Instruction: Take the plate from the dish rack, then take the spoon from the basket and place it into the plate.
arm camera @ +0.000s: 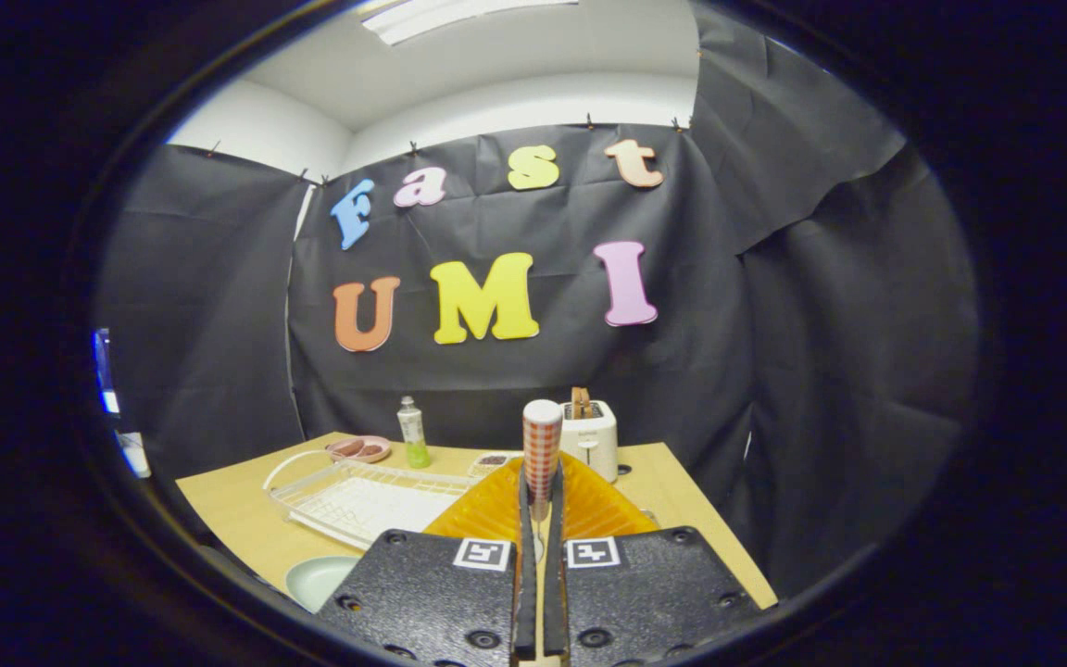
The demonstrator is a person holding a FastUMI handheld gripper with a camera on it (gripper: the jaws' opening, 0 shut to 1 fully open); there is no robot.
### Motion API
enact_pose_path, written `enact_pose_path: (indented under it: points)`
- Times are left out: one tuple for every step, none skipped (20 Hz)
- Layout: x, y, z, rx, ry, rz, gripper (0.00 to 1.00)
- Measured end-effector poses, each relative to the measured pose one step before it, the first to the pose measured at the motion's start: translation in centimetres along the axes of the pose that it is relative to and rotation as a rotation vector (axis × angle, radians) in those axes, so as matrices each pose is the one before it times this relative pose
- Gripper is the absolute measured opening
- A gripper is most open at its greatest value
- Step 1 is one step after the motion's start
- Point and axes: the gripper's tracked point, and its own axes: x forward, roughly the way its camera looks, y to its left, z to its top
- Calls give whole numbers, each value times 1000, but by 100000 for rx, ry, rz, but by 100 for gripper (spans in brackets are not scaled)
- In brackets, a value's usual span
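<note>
My gripper (541, 491) is shut on the spoon (542, 443), whose checked orange-and-white handle stands upright between the fingers with its rounded end sticking up above them. The orange ribbed basket (594, 508) lies just under and beyond the fingers. The spoon's lower part is hidden between the fingers. A pale green plate (314, 580) lies flat on the wooden table (228, 519), left of the gripper and in front of the white wire dish rack (357, 500).
A white toaster (589, 440) stands beyond the basket. A green-bottomed bottle (414, 433), a pink dish (359, 449) with brown pieces and a small tray (494, 460) sit at the table's back. The table's right edge runs close beside the basket.
</note>
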Motion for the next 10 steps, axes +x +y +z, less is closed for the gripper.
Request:
enact_pose_path:
  points:
    - [-465, 1643, -562, -481, 285, 772, 8]
    - [-416, 1483, -509, 205, 573, 1090, 8]
    - [96, 1622, -592, 580, 649, 1191, 8]
    - [-23, 1523, -687, 811, 649, 1020, 8]
    - [-149, 1317, -912, 755, 705, 864, 8]
    - [-55, 1221, -796, 1318, 713, 691, 8]
    - [41, 1191, -1127, 1666, 1419, 816, 8]
    - [137, 1208, -973, 1823, 1763, 1151, 8]
    - [275, 1350, -951, 1505, 1904, 1337, 8]
    - [99, 1216, -760, 947, 1868, 1067, 8]
